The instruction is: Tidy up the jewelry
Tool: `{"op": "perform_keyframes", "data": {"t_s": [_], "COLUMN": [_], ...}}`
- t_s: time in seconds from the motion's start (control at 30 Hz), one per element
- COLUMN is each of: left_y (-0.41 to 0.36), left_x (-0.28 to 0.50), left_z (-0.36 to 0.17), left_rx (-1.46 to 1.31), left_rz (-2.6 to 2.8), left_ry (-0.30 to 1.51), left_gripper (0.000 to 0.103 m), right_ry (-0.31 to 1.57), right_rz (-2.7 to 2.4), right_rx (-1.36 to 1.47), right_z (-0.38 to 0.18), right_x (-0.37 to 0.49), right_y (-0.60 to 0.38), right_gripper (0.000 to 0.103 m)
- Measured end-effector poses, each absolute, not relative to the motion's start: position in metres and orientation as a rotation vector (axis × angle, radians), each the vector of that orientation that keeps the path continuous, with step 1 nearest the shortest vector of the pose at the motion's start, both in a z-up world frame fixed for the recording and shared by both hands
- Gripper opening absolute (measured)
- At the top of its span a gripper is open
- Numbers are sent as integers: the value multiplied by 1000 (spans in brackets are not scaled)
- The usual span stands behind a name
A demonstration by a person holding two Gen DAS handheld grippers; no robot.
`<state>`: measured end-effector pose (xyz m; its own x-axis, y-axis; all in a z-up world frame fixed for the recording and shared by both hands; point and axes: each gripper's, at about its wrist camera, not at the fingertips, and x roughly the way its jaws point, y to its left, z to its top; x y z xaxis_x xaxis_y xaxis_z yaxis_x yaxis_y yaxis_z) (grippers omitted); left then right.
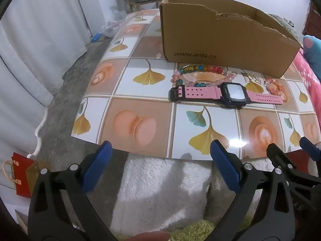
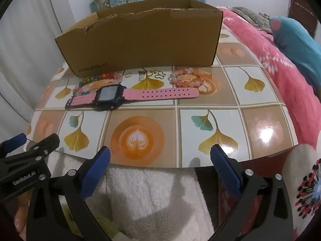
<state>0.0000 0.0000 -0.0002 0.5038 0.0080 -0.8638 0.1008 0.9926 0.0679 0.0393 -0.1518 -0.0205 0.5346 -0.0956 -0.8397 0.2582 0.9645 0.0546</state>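
A pink-strapped watch with a dark square face (image 1: 232, 95) (image 2: 106, 96) lies flat on the patterned tabletop (image 1: 140, 108) (image 2: 200, 100). Behind it are a multicoloured bead bracelet (image 1: 200, 69) (image 2: 96, 78), small gold earrings (image 1: 250, 78) (image 2: 154, 74) and a pink-orange bead bracelet (image 1: 274, 87) (image 2: 188, 78). An open cardboard box (image 1: 220, 36) (image 2: 140, 40) stands just beyond them. My left gripper (image 1: 160, 150) (image 2: 38, 140) and right gripper (image 2: 160, 152) (image 1: 289, 146) hover side by side at the table's near edge, both open with nothing between the blue pads.
White fluffy fabric (image 1: 160, 190) lies below the table's near edge. A pink floral blanket (image 2: 270, 60) and a blue cushion (image 2: 297, 46) border the table on the right. Red and gold gift bags (image 1: 22, 172) stand on the floor at left.
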Motion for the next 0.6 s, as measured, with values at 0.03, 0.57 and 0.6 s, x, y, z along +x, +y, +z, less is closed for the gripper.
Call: {"op": "perform_keyframes", "data": {"t_s": [0.03, 0.57, 0.6], "left_y": [0, 0, 0], "left_x": [0, 0, 0], "left_z": [0, 0, 0], "left_rx": [117, 112, 112], "left_rz": [-57, -61, -61], "left_ry": [1040, 1043, 1043], "left_gripper": [95, 95, 95], "right_ry": [985, 996, 996], "right_rz": [-214, -202, -201], "right_rx": [178, 198, 197], "right_z": [-20, -20, -20], "right_x": [40, 40, 40], "right_y": [-151, -154, -154], "right_gripper": [97, 97, 97]}}
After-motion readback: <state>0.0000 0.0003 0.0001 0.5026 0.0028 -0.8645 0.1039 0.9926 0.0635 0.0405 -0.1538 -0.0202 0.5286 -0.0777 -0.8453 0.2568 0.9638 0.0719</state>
